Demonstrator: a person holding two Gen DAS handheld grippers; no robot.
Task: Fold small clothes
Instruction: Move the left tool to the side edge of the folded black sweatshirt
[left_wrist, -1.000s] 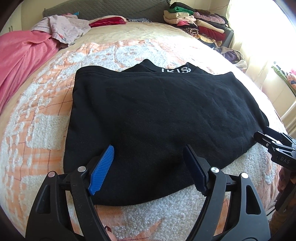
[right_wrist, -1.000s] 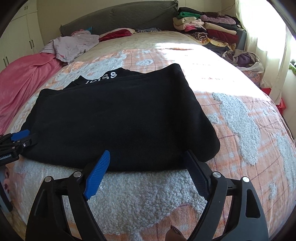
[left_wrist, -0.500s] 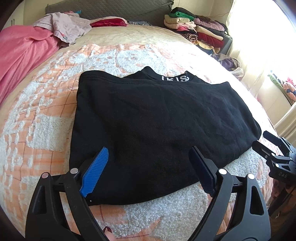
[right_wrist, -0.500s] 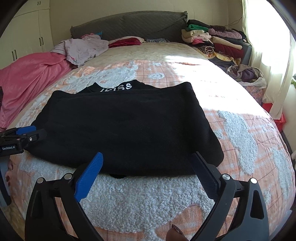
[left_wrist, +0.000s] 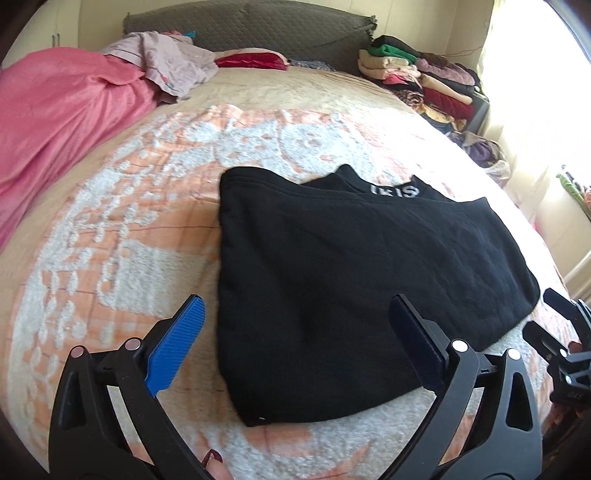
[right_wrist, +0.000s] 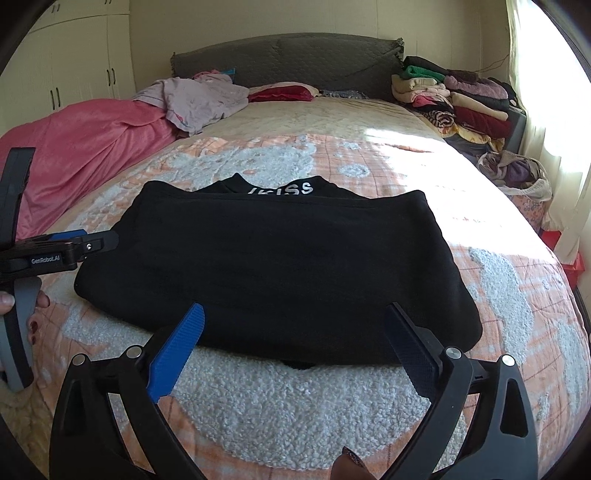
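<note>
Grippers withdrawn since the earlier frames: left gripper (left_wrist: 295, 328) and right gripper (right_wrist: 293, 334), both spread wide and empty, now clear the folded black garment (right_wrist: 273, 266) lying on the bedspread (right_wrist: 295, 413). Its white lettering (right_wrist: 286, 189) is partly hidden.

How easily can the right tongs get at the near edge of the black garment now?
Probably easily. The right tongs are open and empty, just short of the near edge of the black garment, which lies flat on the blanket. Only bare blanket lies between them.
</note>
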